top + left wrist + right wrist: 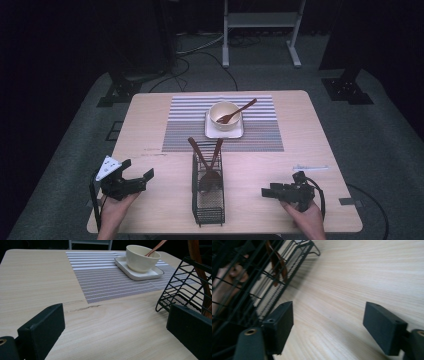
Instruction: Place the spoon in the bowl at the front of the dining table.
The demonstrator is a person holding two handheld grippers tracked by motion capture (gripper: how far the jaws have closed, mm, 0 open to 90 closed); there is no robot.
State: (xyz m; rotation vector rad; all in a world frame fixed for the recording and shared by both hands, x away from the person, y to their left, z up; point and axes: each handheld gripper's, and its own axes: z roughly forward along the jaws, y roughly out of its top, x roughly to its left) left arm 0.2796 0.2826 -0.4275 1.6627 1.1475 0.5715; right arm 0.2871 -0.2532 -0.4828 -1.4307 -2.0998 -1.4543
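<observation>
On the pale wooden desk (150,125), the left gripper (136,181) rests in a hand near the front left corner. Its two black jaws stand wide apart with nothing between them; in the left gripper view only bare wood lies in the gap, and the far jaw sits just beside the basket's end without a visible touch.

At the middle of the front edge stands the black wire cutlery basket (207,192), a long narrow rack running from the front edge toward the centre of the desk. Two brown wooden utensils (212,165) lean in its far half, their handles crossing above the rim. Its mesh floor and thin bars show clearly in the right gripper view (274,290).

Beyond it, on a grey-and-white striped placemat (180,125) toward the back edge, a cream bowl (225,115) sits on a square white plate (239,133) with a brown wooden spoon (240,110) resting in it.

Near the front right corner, the right gripper (267,192) points its jaws toward the basket. They are spread wide, holding nothing, over bare wood, apart from the basket.
</observation>
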